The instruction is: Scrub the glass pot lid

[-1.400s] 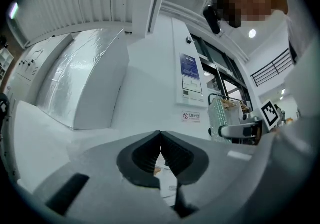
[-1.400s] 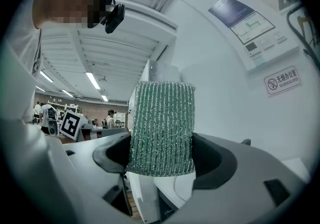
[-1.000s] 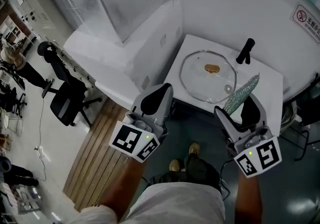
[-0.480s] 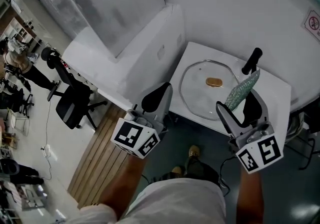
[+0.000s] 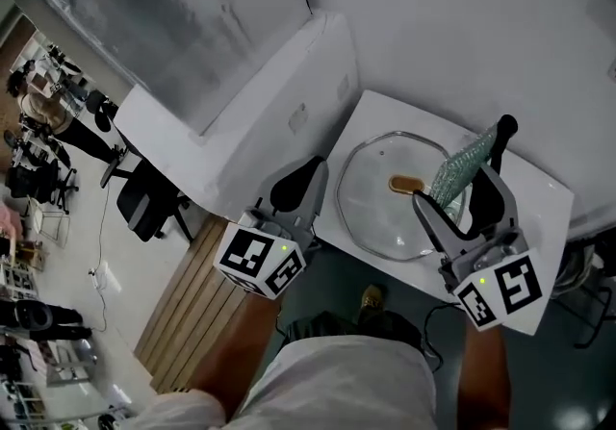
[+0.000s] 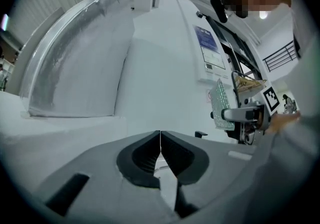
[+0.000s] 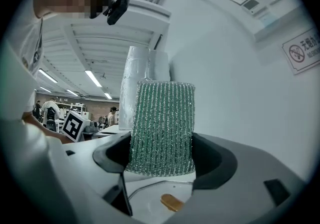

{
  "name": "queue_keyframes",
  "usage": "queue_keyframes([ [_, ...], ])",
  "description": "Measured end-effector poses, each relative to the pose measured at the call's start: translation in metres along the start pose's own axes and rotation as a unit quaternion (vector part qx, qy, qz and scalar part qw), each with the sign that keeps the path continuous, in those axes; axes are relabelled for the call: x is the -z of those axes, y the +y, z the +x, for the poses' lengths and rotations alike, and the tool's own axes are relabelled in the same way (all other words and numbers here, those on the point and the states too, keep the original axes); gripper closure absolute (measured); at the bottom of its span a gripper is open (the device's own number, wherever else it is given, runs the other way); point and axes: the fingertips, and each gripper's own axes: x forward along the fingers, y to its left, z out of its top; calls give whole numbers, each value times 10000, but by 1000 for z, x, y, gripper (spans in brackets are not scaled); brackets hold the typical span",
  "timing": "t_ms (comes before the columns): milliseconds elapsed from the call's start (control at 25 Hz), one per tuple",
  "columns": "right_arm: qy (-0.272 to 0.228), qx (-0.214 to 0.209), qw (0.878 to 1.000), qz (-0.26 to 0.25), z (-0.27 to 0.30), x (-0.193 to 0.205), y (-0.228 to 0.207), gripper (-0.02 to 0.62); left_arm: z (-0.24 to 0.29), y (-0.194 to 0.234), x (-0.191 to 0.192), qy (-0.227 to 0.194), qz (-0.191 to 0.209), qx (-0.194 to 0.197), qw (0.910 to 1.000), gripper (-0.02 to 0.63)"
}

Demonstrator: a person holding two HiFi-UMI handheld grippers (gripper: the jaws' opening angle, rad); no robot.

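The glass pot lid [image 5: 385,216] lies flat on a white table [image 5: 544,192], with a brown smear [image 5: 405,185] near its middle. A black handle [image 5: 504,133] stands behind it. My right gripper [image 5: 460,199] is shut on a green scrub sponge [image 5: 460,166], which sticks up from its jaws above the lid's right part. In the right gripper view the sponge [image 7: 161,127] fills the gap between the jaws, above the lid's rim [image 7: 150,188] and the smear [image 7: 172,202]. My left gripper [image 5: 300,186] is shut and empty, just left of the table's edge; its jaws [image 6: 160,143] meet.
A white partition [image 5: 260,120] runs along the table's left side, with white walls behind. An office chair [image 5: 149,207] and wooden floor slats [image 5: 188,303] lie to the lower left. A warning sign [image 7: 301,50] hangs on the wall.
Both grippers have moved forward towards the table. The right gripper with the sponge now hangs over the lid's right part instead of in front of it.
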Motion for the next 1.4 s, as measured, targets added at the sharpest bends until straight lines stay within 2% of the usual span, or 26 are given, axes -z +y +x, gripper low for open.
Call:
queue_keyframes([
  [280,108,-153,9998,2,20,3,-17,245,27,10,22,501,0,-105,9987,591],
  [600,441,-218,9985,-233,52,9,-23,245,48,29,55,1248,-45,-64,9922,589],
  [800,1045,-460,9924,-454,73,22,-28,245,57,37,82,1863,-188,-23,9823,584],
  [880,1410,-626,9861,-622,83,29,-31,245,60,38,94,2140,-240,30,9765,551],
  [960,1785,-795,9773,-814,94,37,-33,245,62,36,106,2401,-286,75,9703,494],
  [1120,2565,-1245,9507,-1222,117,63,-30,245,64,40,131,2798,-405,110,9591,480],
  [1280,3389,-1825,9090,-1599,131,96,-22,245,66,43,152,3127,-577,107,9480,465],
  [1400,4021,-2260,8693,-1774,139,125,-17,245,66,46,169,3403,-712,96,9376,449],
])
